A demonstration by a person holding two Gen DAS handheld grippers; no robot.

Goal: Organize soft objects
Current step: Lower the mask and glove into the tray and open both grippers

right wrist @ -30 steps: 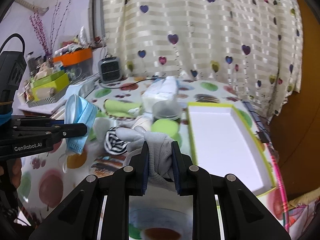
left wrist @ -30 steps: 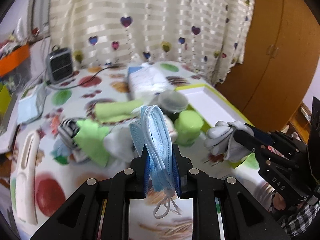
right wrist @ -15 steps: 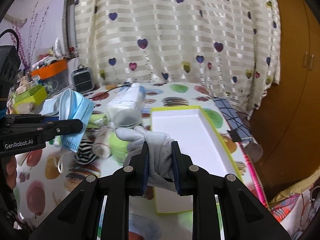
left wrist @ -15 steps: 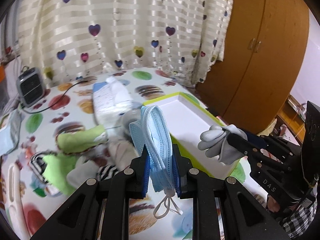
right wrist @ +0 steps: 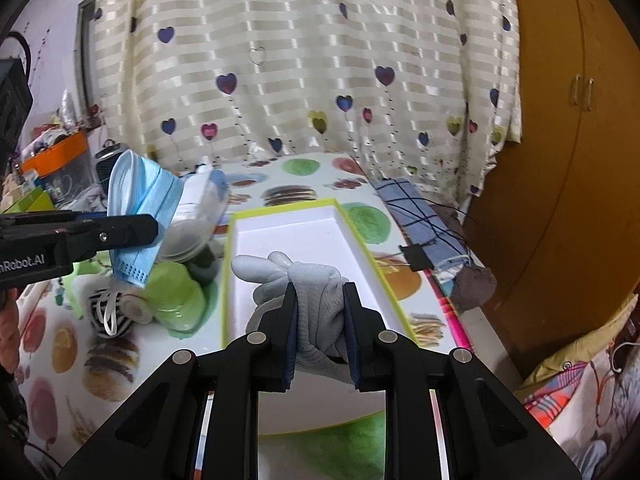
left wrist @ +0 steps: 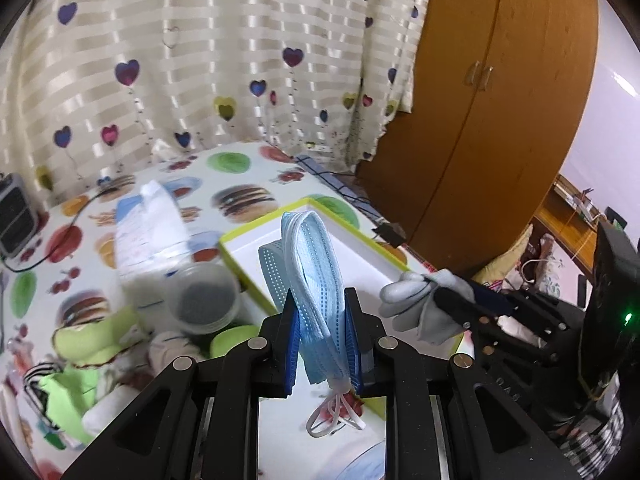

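My left gripper [left wrist: 320, 300] is shut on a folded blue face mask [left wrist: 316, 276], whose white ear loops dangle below the fingers. It hangs over the near part of a white tray with a lime rim [left wrist: 264, 230]. My right gripper [right wrist: 318, 294] is shut on a grey knit glove [right wrist: 312, 300], held above the same tray [right wrist: 288, 224]. In the right wrist view the left gripper [right wrist: 156, 228] with the mask [right wrist: 140, 200] comes in from the left. In the left wrist view the right gripper [left wrist: 436, 294] holds the glove [left wrist: 416, 304] at the tray's right edge.
Left of the tray lie soft things: a lime cloth [left wrist: 92, 340], a striped sock [right wrist: 96, 312], a green cup [right wrist: 176, 300], a clear lidded pot [left wrist: 204, 300] and a wipes pack [left wrist: 148, 232]. A checked cloth [right wrist: 420, 216] hangs at the table's right edge. A wooden wardrobe [left wrist: 480, 120] stands right.
Both grippers have swung right, from over the pile of soft things to over the white tray. The mask and the glove stayed gripped.
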